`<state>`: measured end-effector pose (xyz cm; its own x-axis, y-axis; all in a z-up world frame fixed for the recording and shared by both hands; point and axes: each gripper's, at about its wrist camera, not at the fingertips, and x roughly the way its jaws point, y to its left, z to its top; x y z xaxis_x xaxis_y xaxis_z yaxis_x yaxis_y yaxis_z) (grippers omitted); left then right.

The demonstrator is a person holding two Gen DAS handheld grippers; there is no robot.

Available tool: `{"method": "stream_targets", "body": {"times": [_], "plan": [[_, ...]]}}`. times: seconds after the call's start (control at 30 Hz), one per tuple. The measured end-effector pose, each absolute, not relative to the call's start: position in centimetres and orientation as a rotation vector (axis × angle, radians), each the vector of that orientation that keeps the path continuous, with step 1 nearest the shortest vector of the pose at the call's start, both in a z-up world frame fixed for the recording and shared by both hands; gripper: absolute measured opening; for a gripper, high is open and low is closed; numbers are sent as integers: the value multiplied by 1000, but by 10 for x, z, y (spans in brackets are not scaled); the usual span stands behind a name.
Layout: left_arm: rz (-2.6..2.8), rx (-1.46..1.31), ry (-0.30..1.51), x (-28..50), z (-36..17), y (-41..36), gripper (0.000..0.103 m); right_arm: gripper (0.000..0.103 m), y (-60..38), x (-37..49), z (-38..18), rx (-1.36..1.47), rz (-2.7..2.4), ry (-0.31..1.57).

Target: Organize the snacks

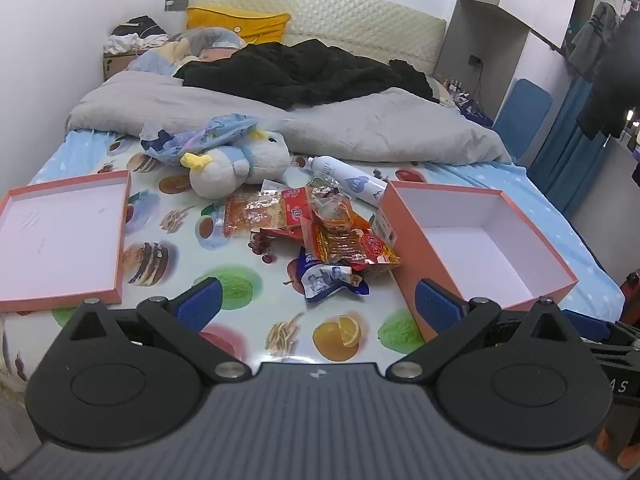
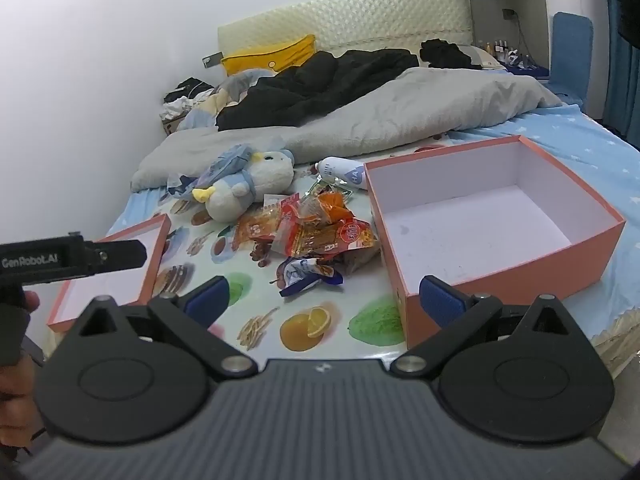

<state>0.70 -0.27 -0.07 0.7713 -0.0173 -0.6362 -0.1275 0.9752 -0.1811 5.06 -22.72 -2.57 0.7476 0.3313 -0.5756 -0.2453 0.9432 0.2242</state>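
Blue-padded and spread wide apart, the left gripper (image 1: 318, 302) hangs above the near edge of the bed with nothing between its fingers (image 1: 200, 304); the right gripper (image 2: 324, 300) is likewise fully apart and holds nothing, one pad in front of the box's near wall without my being able to tell if it touches

At nine o'clock in the left wrist view lies the shallow pink box lid (image 1: 120, 240), white inside, with nothing in it. In the right wrist view the same lid sits at eight o'clock, and over it reaches the black body of the left gripper, marked "GenRobot.AI", with a hand (image 2: 28, 304) on its handle

At the centre of both views is the pile of snacks (image 1: 316, 228) — orange and red crinkly packets with Chinese characters too small to read, and a blue-and-white packet (image 1: 332, 280) nearest the grippers. They lie loose on the fruit-printed sheet (image 1: 236, 292), between lid and box. Just behind them, toward twelve o'clock, rest a white plush toy (image 1: 240, 160) and a white bottle (image 1: 348, 176) bearing a blue heart with "HA"

At three o'clock stands the deep pink box (image 1: 408, 240) — white inside, empty. A grey duvet (image 1: 360, 128) is bunched behind
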Motion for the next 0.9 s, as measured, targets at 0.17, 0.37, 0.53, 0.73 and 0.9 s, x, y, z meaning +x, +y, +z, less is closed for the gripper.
{"method": "stream_targets", "body": {"times": [0.17, 0.37, 0.53, 0.73, 0.9], "plan": [[53, -214, 691, 10, -1, -5, 103, 103, -231, 50, -24, 139, 314, 655], [53, -212, 692, 11, 0, -6, 103, 103, -232, 49, -24, 138, 319, 655], [45, -209, 695, 12, 2, -6, 103, 103, -232, 49, -24, 141, 327, 656], [39, -206, 696, 14, 4, -7, 103, 103, -232, 49, -24, 141, 327, 656], [34, -203, 697, 15, 6, -8, 103, 103, -233, 49, -22, 143, 326, 658]]}}
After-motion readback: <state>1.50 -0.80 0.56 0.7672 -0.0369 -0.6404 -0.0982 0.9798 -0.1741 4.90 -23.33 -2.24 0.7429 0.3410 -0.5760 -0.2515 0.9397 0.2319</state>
